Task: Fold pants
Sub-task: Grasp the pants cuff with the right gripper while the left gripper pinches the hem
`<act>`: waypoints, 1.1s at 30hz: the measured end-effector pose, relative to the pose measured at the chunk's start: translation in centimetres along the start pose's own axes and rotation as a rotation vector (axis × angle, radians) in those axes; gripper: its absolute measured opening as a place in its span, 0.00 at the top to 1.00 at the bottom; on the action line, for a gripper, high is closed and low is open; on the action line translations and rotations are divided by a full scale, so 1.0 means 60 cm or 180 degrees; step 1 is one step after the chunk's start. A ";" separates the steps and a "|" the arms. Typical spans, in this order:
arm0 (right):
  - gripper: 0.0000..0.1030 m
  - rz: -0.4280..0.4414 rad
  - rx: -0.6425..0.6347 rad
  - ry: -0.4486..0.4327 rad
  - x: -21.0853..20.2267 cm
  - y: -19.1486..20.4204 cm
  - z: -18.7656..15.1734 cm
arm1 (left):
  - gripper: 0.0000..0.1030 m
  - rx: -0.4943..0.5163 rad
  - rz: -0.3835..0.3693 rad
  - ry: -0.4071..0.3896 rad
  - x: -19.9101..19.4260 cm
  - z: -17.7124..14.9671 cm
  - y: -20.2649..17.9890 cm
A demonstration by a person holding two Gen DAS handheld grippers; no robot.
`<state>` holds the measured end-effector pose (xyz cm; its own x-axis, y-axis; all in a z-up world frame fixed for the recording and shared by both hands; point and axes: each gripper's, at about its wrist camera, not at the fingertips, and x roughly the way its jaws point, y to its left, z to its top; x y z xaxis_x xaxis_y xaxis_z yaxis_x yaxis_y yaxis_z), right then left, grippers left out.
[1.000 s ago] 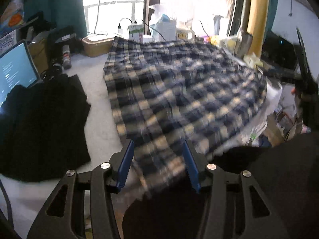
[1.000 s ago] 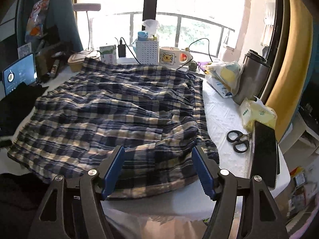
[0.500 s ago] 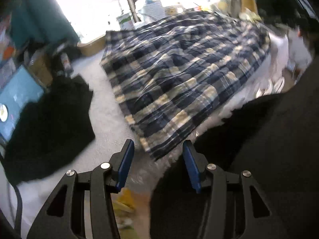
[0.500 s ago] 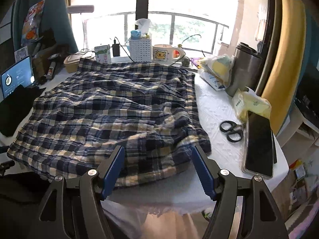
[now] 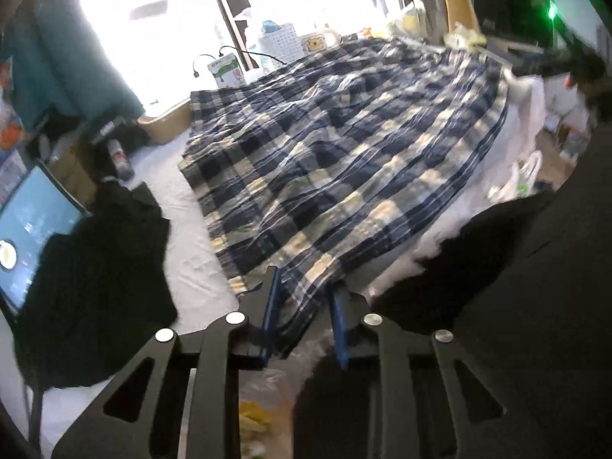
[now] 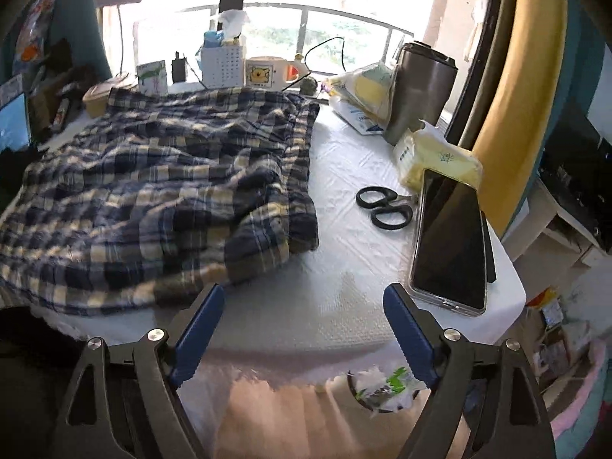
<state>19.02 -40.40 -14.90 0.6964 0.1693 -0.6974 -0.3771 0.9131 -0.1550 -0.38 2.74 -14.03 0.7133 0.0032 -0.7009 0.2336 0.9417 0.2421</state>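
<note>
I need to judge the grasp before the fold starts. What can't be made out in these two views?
- Left wrist view: whether the left gripper pads actually pinch the plaid pants corner; cloth hides the contact.
- Right wrist view: the pants' near-left edge is cut off by the frame.
- Right wrist view: the scissors blades hide behind the phone.

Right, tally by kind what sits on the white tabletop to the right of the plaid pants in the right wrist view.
Scissors: 1
Phone: 1
Tissue pack: 1
Steel tumbler: 1
Plastic bag of packets: 1
Total: 5
</note>
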 end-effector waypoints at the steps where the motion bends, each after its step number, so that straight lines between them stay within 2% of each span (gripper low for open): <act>1: 0.16 0.0004 -0.0038 -0.0009 0.002 0.001 -0.001 | 0.83 -0.0019 -0.0021 -0.0007 -0.001 0.001 -0.001; 5: 0.16 -0.0080 -0.0240 0.0004 0.021 0.004 -0.001 | 0.94 -0.0154 -0.0132 -0.0075 -0.009 0.011 0.011; 8: 0.16 -0.0059 -0.0355 -0.0020 0.035 0.008 0.003 | 0.97 -0.0267 -0.0158 -0.0158 -0.011 0.020 0.024; 11: 0.16 -0.0055 -0.0517 -0.0086 0.045 0.022 0.011 | 0.98 -0.0451 -0.0197 -0.0224 -0.008 0.031 0.043; 17: 0.16 0.0126 -0.0713 -0.0532 0.039 0.038 0.032 | 0.98 -0.0674 -0.0311 -0.0383 -0.017 0.054 0.077; 21: 0.17 0.0263 -0.0742 -0.0454 0.063 0.038 0.037 | 0.98 -0.0776 -0.0317 -0.0510 -0.029 0.059 0.092; 24: 0.27 0.0423 -0.0668 -0.0394 0.078 0.037 0.033 | 0.98 -0.0779 -0.0299 -0.0618 -0.034 0.064 0.096; 25: 0.38 0.0493 -0.0622 -0.0407 0.080 0.037 0.031 | 0.99 -0.0777 -0.0274 -0.0651 -0.034 0.067 0.096; 26: 0.56 0.0507 -0.0590 -0.0415 0.080 0.037 0.030 | 0.99 -0.0791 -0.0274 -0.0667 -0.034 0.070 0.096; 28: 0.75 0.0476 -0.0576 -0.0445 0.075 0.040 0.027 | 0.99 -0.0801 -0.0275 -0.0697 -0.034 0.076 0.099; 33: 0.79 0.0459 -0.0496 -0.0655 0.040 0.030 0.045 | 0.99 -0.0838 -0.0278 -0.0863 -0.046 0.098 0.105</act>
<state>21.66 -37.33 -14.99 0.7320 0.3792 -0.5660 -0.5593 0.8089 -0.1814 3.03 6.70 -6.61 0.8552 -0.1368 -0.4999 0.1488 0.9887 -0.0160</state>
